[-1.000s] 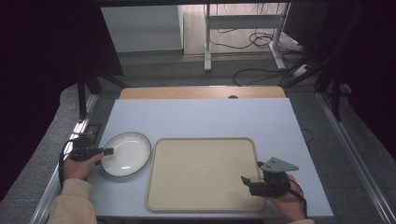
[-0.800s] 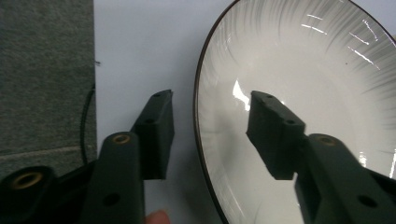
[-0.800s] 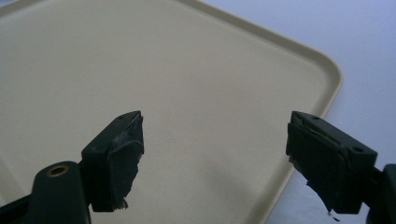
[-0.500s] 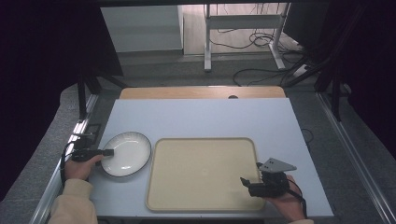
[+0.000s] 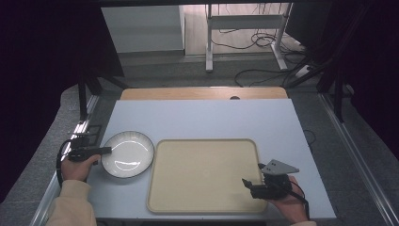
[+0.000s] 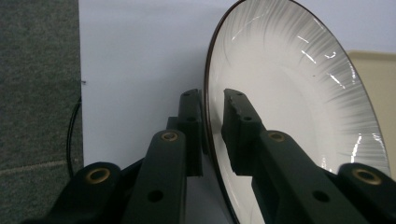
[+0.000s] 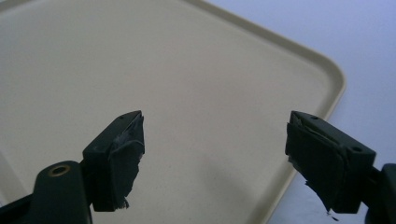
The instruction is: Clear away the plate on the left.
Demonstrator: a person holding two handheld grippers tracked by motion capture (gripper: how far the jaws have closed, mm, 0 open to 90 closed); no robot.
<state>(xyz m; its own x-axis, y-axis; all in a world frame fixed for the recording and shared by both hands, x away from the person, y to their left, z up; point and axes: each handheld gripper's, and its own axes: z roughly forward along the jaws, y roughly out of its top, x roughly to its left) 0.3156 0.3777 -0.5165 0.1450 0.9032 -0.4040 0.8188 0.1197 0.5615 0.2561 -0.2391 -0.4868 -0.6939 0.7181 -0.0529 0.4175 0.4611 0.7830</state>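
A white ribbed plate (image 5: pixel 128 154) with a dark rim lies on the pale blue table (image 5: pixel 197 117), left of a beige tray (image 5: pixel 207 155). My left gripper (image 5: pixel 106 150) reaches in from the left at the plate's left edge. In the left gripper view its jaws (image 6: pixel 212 100) have just been closing and now pinch the rim of the plate (image 6: pixel 289 93), one jaw outside and one inside. My right gripper (image 5: pixel 245 184) hovers over the tray's near right corner. In the right gripper view it (image 7: pixel 215 126) stands open above the bare tray (image 7: pixel 187 60), holding nothing.
A wooden strip (image 5: pixel 202 93) borders the table's far edge. Metal rails (image 5: pixel 84 127) run along both sides of the table. Beyond it, cables (image 5: pixel 263 70) lie on the floor by a metal stand.
The left gripper's jaws have narrowed onto the plate's left rim. The right gripper has stayed over the tray corner.
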